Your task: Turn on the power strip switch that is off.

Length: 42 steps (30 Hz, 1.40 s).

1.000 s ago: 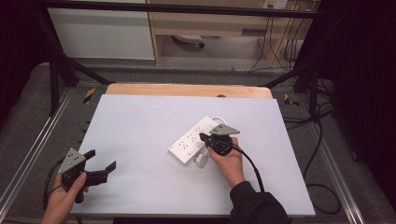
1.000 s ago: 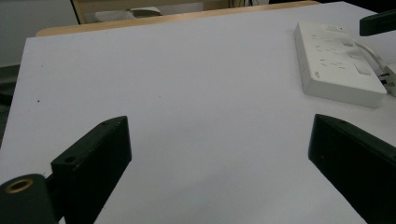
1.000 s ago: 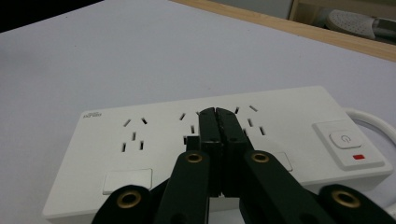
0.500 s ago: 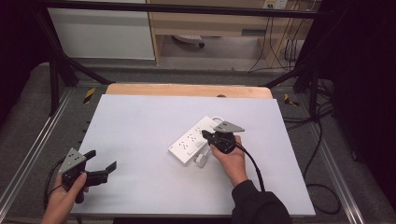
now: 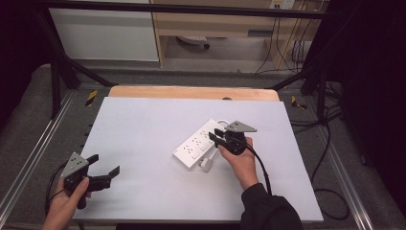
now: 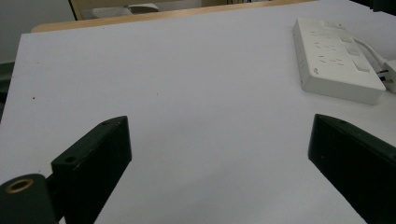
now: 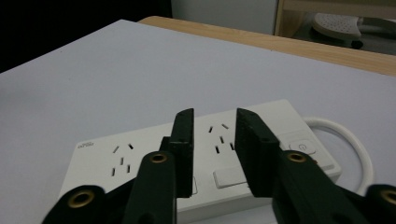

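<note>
A white power strip [image 5: 195, 146] lies at an angle in the middle of the white table; it also lies at the far right in the left gripper view [image 6: 334, 60]. My right gripper [image 5: 216, 136] hovers low over its right end, pointing left along it. Its jaws have just been opening and stand a little apart over the sockets [image 7: 215, 114], with nothing between them. The strip's sockets and switch [image 7: 116, 158] lie just beneath. My left gripper [image 5: 104, 164] rests near the front left corner, wide open and empty [image 6: 219, 126].
A white cable [image 7: 348, 137] loops from the strip's right end, and a white plug [image 5: 207, 164] lies by its near side. A wooden strip [image 5: 191, 92] borders the table's far edge. Black cables trail on the floor at the right [image 5: 330, 143].
The right gripper's jaws have parted from shut. Both hands have stayed almost where they were.
</note>
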Each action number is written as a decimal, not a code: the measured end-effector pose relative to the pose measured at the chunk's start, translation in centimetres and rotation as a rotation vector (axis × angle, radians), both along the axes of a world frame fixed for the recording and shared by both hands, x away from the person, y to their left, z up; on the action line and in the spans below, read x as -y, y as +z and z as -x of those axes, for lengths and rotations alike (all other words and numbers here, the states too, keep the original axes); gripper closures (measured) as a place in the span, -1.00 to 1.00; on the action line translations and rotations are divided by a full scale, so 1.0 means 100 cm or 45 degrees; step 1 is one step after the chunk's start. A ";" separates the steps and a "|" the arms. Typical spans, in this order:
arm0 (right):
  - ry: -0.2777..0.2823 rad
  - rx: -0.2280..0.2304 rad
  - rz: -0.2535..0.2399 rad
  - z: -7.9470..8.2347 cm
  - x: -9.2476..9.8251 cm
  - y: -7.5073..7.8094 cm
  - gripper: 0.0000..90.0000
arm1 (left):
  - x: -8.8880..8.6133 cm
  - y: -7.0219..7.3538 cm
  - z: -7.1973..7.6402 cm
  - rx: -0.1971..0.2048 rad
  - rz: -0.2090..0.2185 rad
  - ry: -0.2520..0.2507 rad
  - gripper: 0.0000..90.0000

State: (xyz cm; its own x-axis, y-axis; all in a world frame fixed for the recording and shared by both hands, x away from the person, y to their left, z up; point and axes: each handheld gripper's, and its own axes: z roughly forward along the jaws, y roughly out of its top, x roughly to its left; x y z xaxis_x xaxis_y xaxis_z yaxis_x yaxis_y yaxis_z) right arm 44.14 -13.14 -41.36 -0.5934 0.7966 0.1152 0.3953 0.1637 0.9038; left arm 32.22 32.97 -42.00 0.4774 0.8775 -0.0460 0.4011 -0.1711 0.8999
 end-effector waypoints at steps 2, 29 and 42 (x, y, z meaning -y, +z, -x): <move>-0.017 -0.005 -0.003 0.000 0.002 0.002 0.28 | 0.000 0.000 0.000 -0.001 0.004 -0.001 -0.86; -0.097 -0.088 -0.010 0.001 0.023 0.014 -0.85 | 0.001 0.000 0.000 -0.014 0.006 -0.001 -0.87; -0.147 -0.029 -0.061 0.010 0.038 0.025 -0.89 | 0.000 0.000 0.000 -0.013 0.008 0.000 -0.87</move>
